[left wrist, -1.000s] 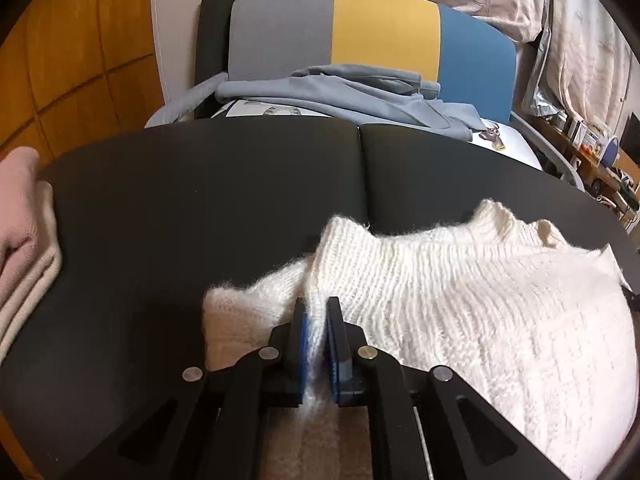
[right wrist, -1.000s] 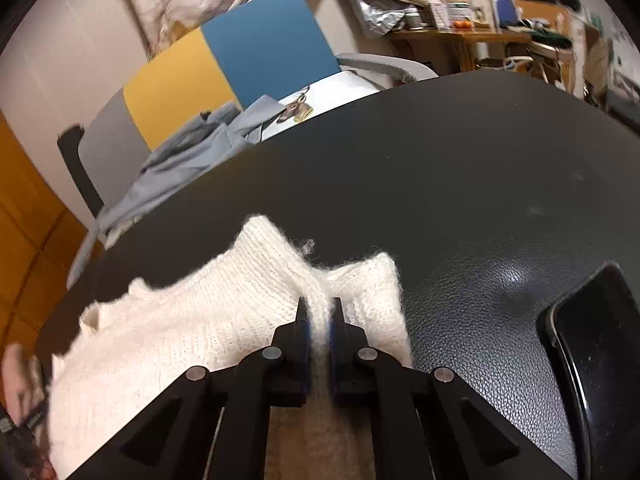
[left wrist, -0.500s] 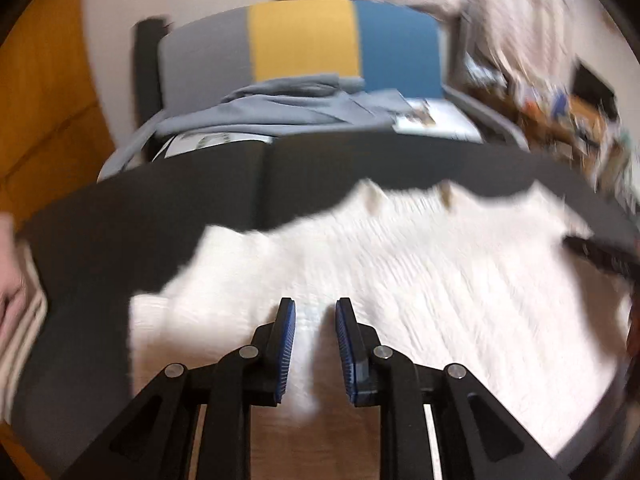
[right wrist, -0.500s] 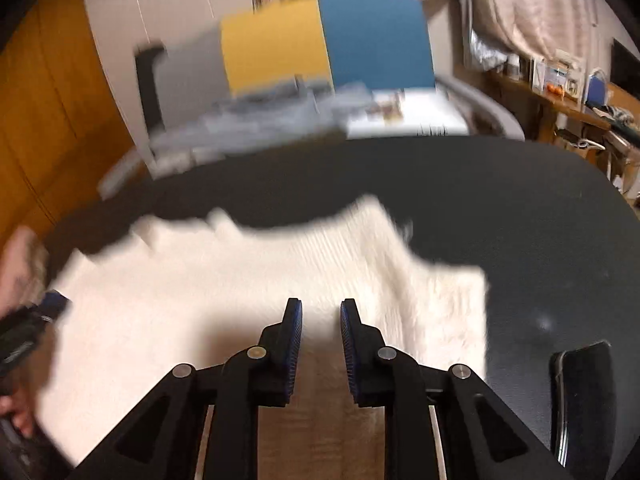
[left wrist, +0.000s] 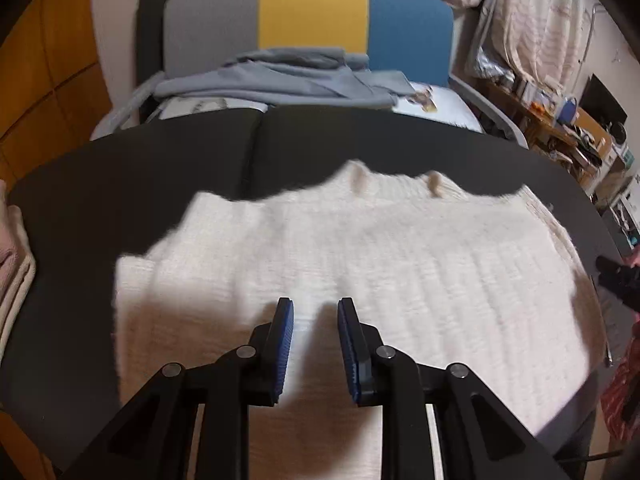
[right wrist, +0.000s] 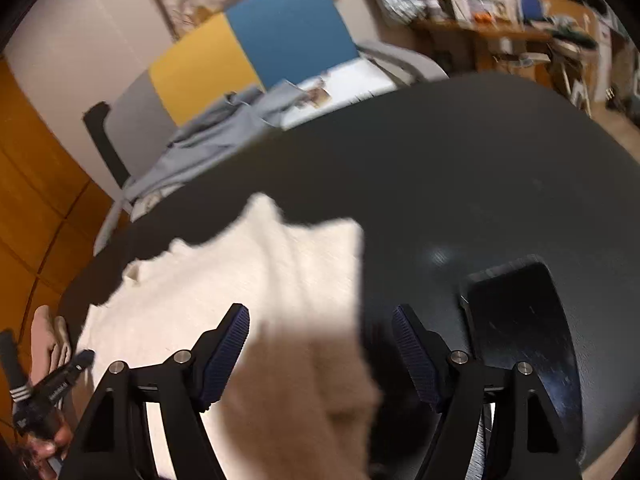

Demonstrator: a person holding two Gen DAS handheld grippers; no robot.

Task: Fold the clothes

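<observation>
Your left gripper (left wrist: pixel 314 312) has just parted narrowly, your right gripper (right wrist: pixel 320 320) widely; neither holds anything. The fluffy, ribbed white knit sweater (left wrist: pixel 360 248) lies flat, mid-frame, on the matte black table (left wrist: pixel 120 184).

left gripper (left wrist: pixel 314 314) part-open, right gripper (right wrist: pixel 320 326) wide, both just opening

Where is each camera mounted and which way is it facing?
Left wrist: on the left tongs, angled down at the white sweater on the black table; its jaws have just been opening, nothing between them.
Right wrist: on the right tongs, over the sweater's right edge; jaws wide, having just opened.
Shared: sweater, table, tricolour chair.
</observation>
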